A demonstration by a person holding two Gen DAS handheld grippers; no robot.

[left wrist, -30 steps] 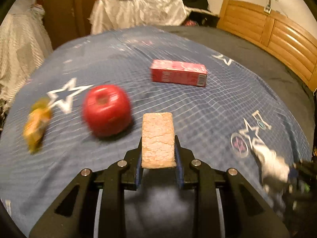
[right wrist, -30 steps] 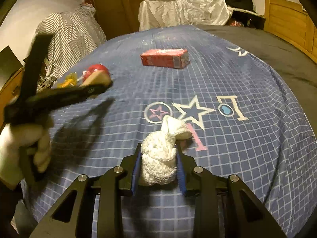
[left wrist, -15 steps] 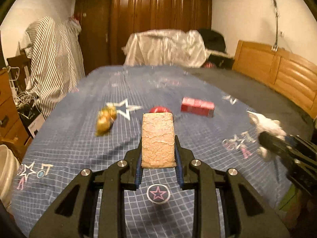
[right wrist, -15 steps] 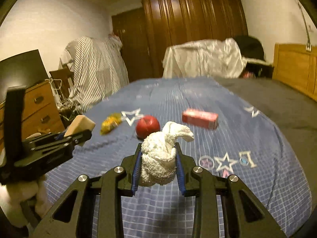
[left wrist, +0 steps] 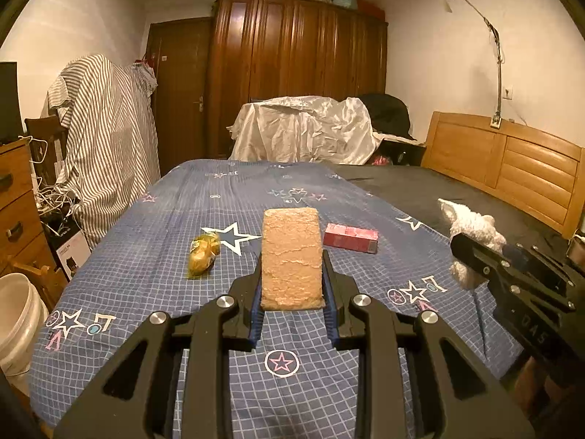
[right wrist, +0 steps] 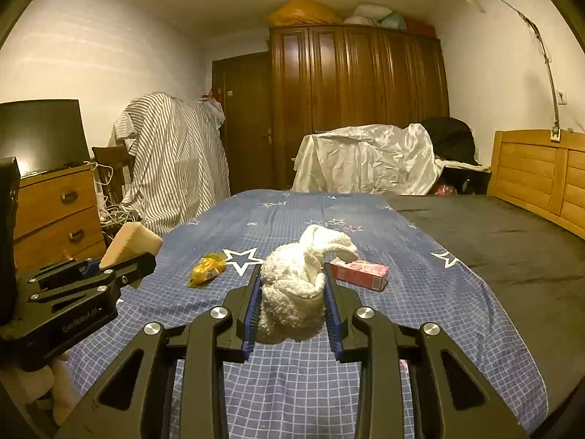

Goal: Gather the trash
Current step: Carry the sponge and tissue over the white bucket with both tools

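Note:
My left gripper (left wrist: 291,294) is shut on a tan sponge block (left wrist: 291,258), held up above the blue star-print bedspread (left wrist: 153,292). My right gripper (right wrist: 291,305) is shut on a crumpled white cloth (right wrist: 298,285), also lifted off the bed. Each gripper shows in the other's view: the left one with its sponge (right wrist: 128,243) at the left, the right one with its cloth (left wrist: 471,232) at the right. On the bed lie a yellow wrapper (left wrist: 203,252) and a red carton (left wrist: 350,237); the apple is hidden behind what I hold.
A white bucket (left wrist: 16,322) stands on the floor left of the bed. A wooden dresser (right wrist: 55,208) with a dark screen, a striped draped cloth (left wrist: 106,161), a wardrobe (left wrist: 296,69) and a wooden headboard (left wrist: 512,168) surround the bed.
Both grippers rose and drew back from the bed with the sponge and the cloth still held. The views tipped up from the bedspread to the whole room; the apple slipped behind the held things.

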